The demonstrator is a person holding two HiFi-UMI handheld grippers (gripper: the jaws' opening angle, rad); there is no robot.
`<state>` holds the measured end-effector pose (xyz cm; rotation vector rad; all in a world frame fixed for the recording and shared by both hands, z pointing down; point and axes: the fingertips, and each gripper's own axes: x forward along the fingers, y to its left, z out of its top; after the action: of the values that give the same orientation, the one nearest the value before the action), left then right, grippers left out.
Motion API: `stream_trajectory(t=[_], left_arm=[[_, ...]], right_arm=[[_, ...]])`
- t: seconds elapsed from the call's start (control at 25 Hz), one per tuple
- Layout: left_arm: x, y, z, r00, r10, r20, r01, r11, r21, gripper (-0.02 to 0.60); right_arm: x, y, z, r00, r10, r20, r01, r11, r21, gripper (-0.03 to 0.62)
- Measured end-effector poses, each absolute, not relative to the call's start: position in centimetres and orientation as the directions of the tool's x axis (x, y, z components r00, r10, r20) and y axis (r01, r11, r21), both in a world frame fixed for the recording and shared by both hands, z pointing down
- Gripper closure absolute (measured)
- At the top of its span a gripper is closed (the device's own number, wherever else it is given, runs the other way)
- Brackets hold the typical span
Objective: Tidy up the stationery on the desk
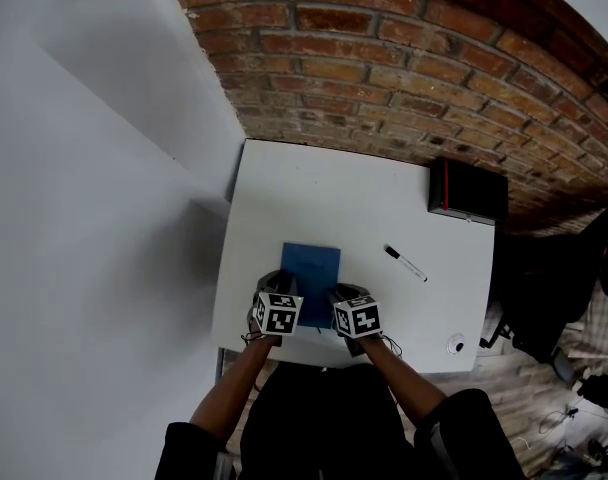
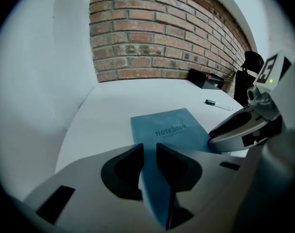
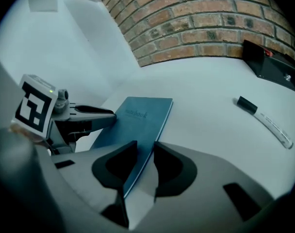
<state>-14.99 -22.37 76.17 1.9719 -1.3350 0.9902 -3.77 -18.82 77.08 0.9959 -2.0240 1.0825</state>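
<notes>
A blue notebook [image 1: 312, 266] lies on the white desk [image 1: 324, 183] close to its near edge. My left gripper [image 1: 275, 284] is shut on the notebook's near left part; in the left gripper view the blue cover [image 2: 169, 130] fills the gap of that gripper [image 2: 149, 152]. My right gripper [image 1: 342, 294] is shut on the near right edge, where the notebook [image 3: 138, 116] runs between the jaws of that gripper [image 3: 144, 152]. A black-capped marker pen [image 1: 406, 263] lies loose to the right of the notebook.
A black box [image 1: 468, 190] with a red edge sits at the desk's far right corner. A small round white object [image 1: 456, 344] rests near the front right corner. A brick wall stands behind the desk, a white wall to its left.
</notes>
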Motion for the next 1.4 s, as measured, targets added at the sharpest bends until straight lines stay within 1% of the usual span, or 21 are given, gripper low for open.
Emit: stream_trajectory(t=[0.12, 0.24, 0.4, 0.56, 0.64, 0.76, 0.88, 1.0, 1.08, 1.12, 1.2, 1.32, 1.4], left_arm=[[-16.4, -22.2, 75.1, 0.215, -0.571, 0.792, -0.952, -0.302, 0.041, 0.486], [-17.0, -21.3, 74.0, 0.225, -0.599, 0.769, -0.955, -0.293, 0.051, 0.486], [-16.6, -19.4, 73.8, 0.247, -0.592, 0.767, -0.948, -0.311, 0.065, 0.486], [-15.8, -17.9, 73.9, 0.267, -0.581, 0.769, -0.94, -0.332, 0.076, 0.486], [-15.2, -17.4, 73.7, 0.279, -0.58, 0.765, -0.936, -0.342, 0.081, 0.491], [-14.3, -16.7, 73.7, 0.288, -0.569, 0.77, -0.928, -0.365, 0.078, 0.523], [-12.5, -15.5, 74.0, 0.362, -0.514, 0.778, -0.895, -0.424, 0.137, 0.563], [-11.1, -15.0, 73.7, 0.428, -0.481, 0.765, -0.864, -0.466, 0.191, 0.566], [-10.5, -15.0, 73.9, 0.446, -0.479, 0.756, -0.851, -0.489, 0.193, 0.566], [-10.3, -15.0, 74.2, 0.444, -0.477, 0.758, -0.848, -0.498, 0.183, 0.566], [-10.1, -15.0, 74.6, 0.429, -0.461, 0.777, -0.845, -0.509, 0.165, 0.566], [-9.7, -15.2, 75.0, 0.417, -0.436, 0.798, -0.843, -0.513, 0.16, 0.566], [-9.3, -15.3, 75.3, 0.417, -0.423, 0.804, -0.842, -0.514, 0.166, 0.566]], right_arm=[[-2.6, -19.3, 76.2, -0.505, -0.381, 0.775, -0.848, 0.385, -0.364, 0.479], [0.3, -20.4, 74.9, -0.482, -0.467, 0.741, -0.861, 0.407, -0.304, 0.485], [4.5, -22.2, 73.2, -0.449, -0.536, 0.715, -0.874, 0.429, -0.228, 0.484], [7.1, -23.2, 72.1, -0.415, -0.582, 0.699, -0.884, 0.439, -0.16, 0.484], [7.9, -23.4, 71.8, -0.4, -0.597, 0.695, -0.883, 0.454, -0.119, 0.484], [8.6, -23.5, 71.6, -0.383, -0.611, 0.693, -0.88, 0.468, -0.074, 0.484], [9.6, -23.4, 71.7, -0.362, -0.621, 0.696, -0.884, 0.466, -0.044, 0.484], [10.9, -23.6, 71.8, -0.338, -0.633, 0.696, -0.891, 0.453, -0.02, 0.487], [11.9, -23.6, 72.1, -0.308, -0.631, 0.712, -0.899, 0.438, 0.0, 0.506], [12.4, -23.6, 72.4, -0.292, -0.63, 0.72, -0.903, 0.429, 0.01, 0.527], [13.6, -23.5, 72.7, -0.262, -0.63, 0.731, -0.91, 0.413, 0.031, 0.549], [15.0, -23.4, 73.1, -0.233, -0.63, 0.741, -0.908, 0.414, 0.067, 0.556], [15.3, -23.4, 73.4, -0.246, -0.618, 0.747, -0.897, 0.437, 0.066, 0.557]])
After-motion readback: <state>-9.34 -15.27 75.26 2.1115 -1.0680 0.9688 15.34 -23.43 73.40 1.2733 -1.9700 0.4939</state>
